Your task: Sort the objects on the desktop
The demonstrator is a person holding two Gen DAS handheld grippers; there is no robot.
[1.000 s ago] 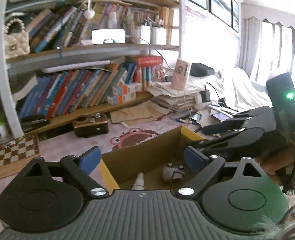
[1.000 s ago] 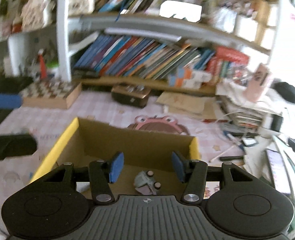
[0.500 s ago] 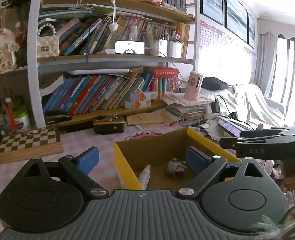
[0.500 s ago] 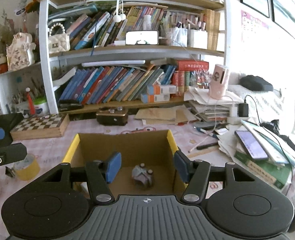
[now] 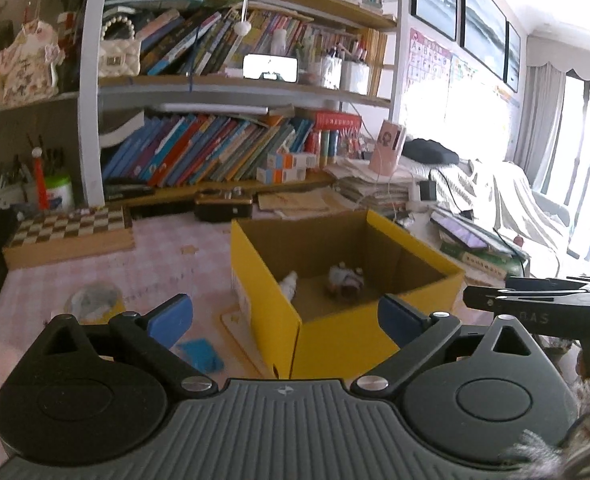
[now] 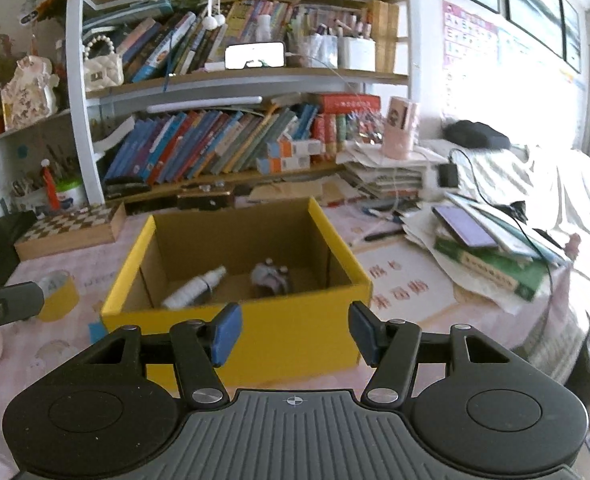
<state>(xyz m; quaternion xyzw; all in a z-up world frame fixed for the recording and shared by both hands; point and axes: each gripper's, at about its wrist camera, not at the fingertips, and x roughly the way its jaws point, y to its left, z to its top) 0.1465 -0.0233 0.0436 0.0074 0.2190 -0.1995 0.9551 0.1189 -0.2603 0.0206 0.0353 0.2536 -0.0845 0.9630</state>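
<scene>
An open yellow cardboard box point(image 6: 255, 336) point(image 5: 271, 284) stands on the pink desk. In it lie a white spray bottle point(image 6: 195, 288) point(image 5: 289, 280) and a small grey toy point(image 6: 271, 276) point(image 5: 345, 278). My right gripper point(image 6: 295, 334) hovers in front of the box's near wall, open, with nothing between its blue pads. My left gripper point(image 5: 285, 316) is near the box's front left corner; its jaws are opening wide and hold nothing. A yellow tape roll point(image 5: 93, 300) point(image 6: 57, 292) and a blue piece point(image 5: 201, 354) lie on the desk left of the box.
A chessboard box point(image 5: 69, 232) sits at the back left and a dark brown case point(image 5: 223, 208) lies behind the yellow box. Loaded bookshelves point(image 6: 215, 148) line the back. Stacked books with a phone point(image 6: 467, 226) crowd the right side.
Both grippers have drawn back from over the box, so its front walls now show. The left jaws have spread wider. The tape roll has come into the left wrist view.
</scene>
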